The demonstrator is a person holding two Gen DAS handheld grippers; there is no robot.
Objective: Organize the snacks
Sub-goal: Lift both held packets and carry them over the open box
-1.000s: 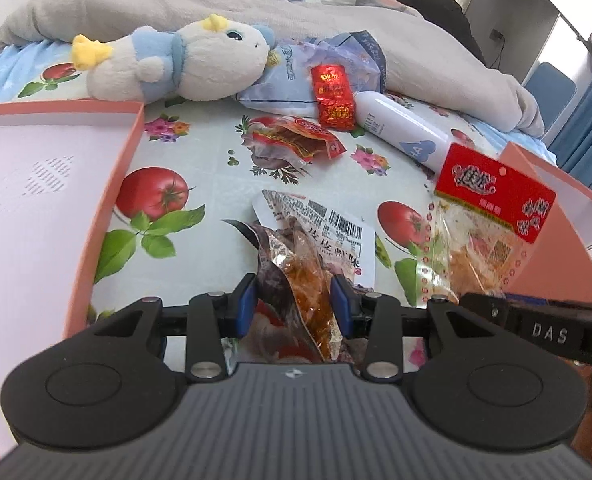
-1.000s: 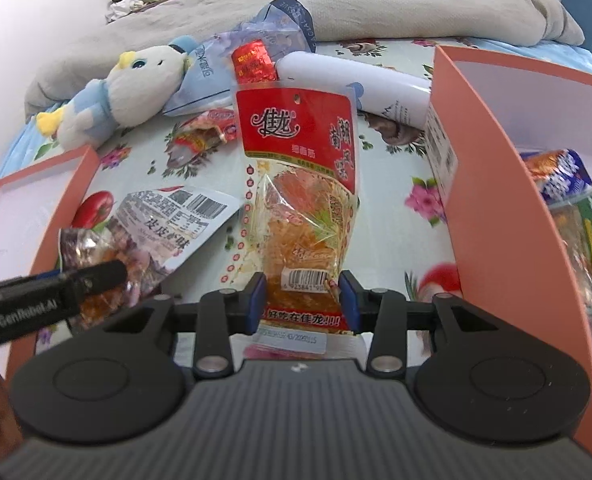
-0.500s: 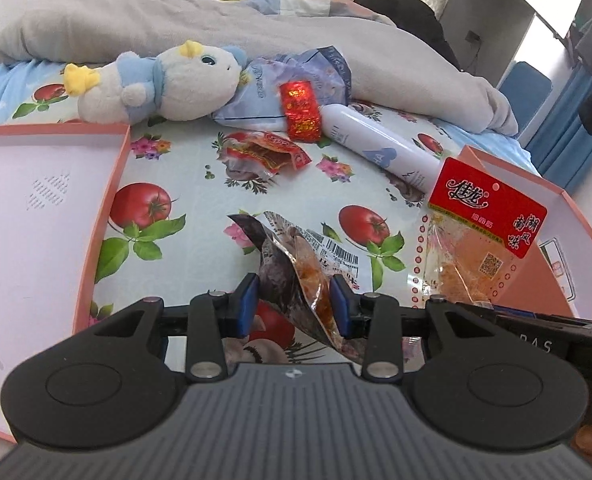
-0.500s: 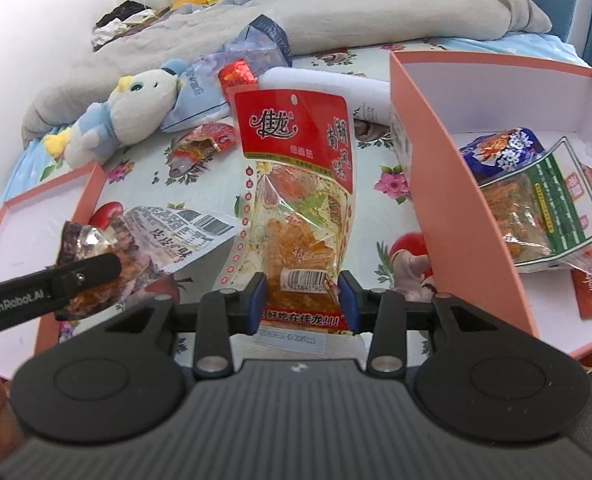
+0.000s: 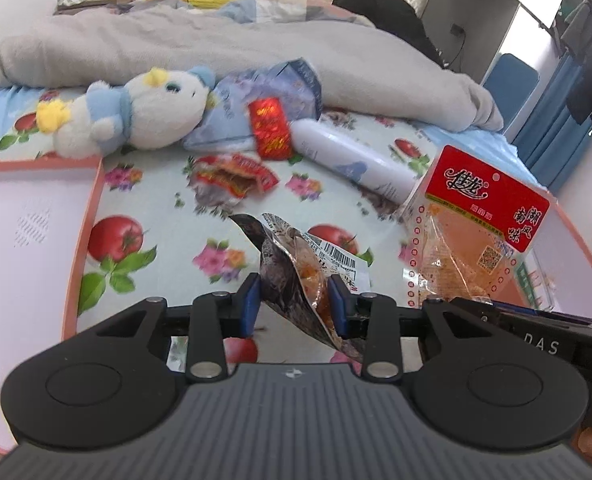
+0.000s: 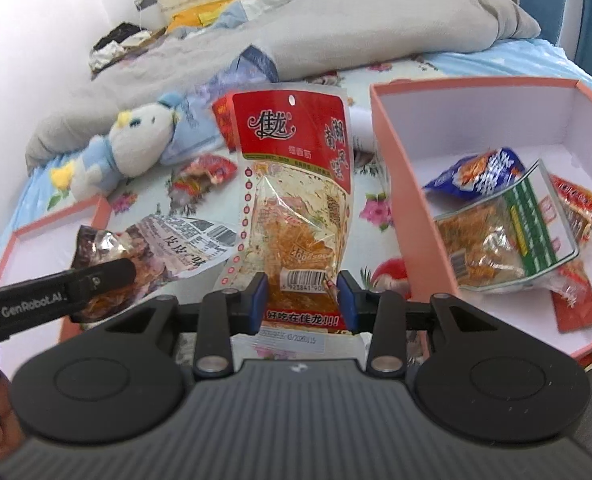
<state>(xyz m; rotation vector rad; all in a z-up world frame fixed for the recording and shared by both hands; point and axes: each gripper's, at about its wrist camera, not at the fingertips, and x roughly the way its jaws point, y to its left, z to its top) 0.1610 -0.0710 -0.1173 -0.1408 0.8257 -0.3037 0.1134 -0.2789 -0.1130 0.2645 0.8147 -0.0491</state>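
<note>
My left gripper (image 5: 293,304) is shut on a crinkled clear snack packet with a barcode label (image 5: 300,276), held above the bedsheet; it also shows in the right wrist view (image 6: 151,248). My right gripper (image 6: 302,302) is shut on a red-topped snack bag (image 6: 296,184), held upright just left of the pink box (image 6: 392,184); the bag also shows in the left wrist view (image 5: 476,224). That box holds several snack packets (image 6: 496,232). A small red snack packet (image 5: 231,174) and a red foil packet (image 5: 269,128) lie on the sheet.
A second pink box or lid (image 5: 23,240) lies at the left. A plush toy (image 5: 131,116), a blue bag (image 5: 255,96) and a white bottle (image 5: 356,160) lie at the back before a grey blanket (image 5: 215,40).
Both grippers have risen with their packets, so the bed looks farther below. The right gripper has moved toward the pink box, whose inside now shows more.
</note>
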